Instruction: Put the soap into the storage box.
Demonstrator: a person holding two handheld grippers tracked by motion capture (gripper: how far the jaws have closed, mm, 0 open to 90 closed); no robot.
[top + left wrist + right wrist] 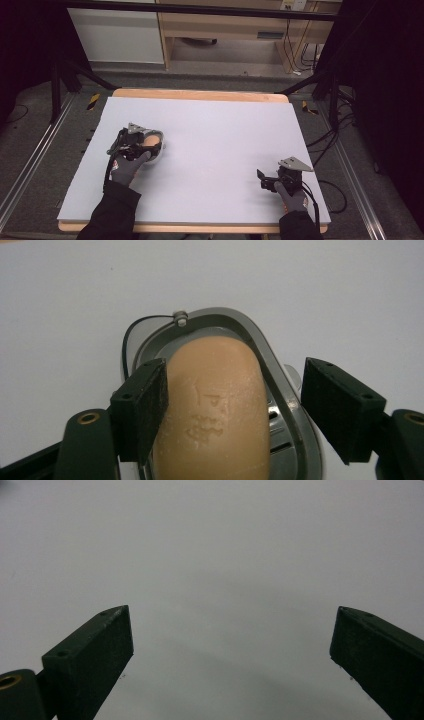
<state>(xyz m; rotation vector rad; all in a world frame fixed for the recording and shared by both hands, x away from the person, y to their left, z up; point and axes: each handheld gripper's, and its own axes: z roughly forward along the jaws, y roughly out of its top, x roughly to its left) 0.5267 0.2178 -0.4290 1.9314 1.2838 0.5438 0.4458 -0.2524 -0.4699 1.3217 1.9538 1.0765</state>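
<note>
A tan bar of soap [215, 405] with a stamped mark lies in a grey soap dish [272, 357] on the left half of the pale table [215, 150]. My left gripper [232, 372] is open and straddles the soap. Its left pad touches the bar's side, while the right pad stands apart, over the dish's rim. In the high view the soap [149, 141] and dish [161, 136] sit just beyond the left gripper [142, 146]. My right gripper [262, 181] rests near the front right of the table, open, and in its own view the right gripper [230, 630] has bare table between its jaws.
The table has a wooden edge [200, 94] at the back. Black frame legs [55, 90] stand on the floor at both sides, and cables [325, 140] lie on the floor at the right. A wooden cabinet [225, 30] stands behind.
</note>
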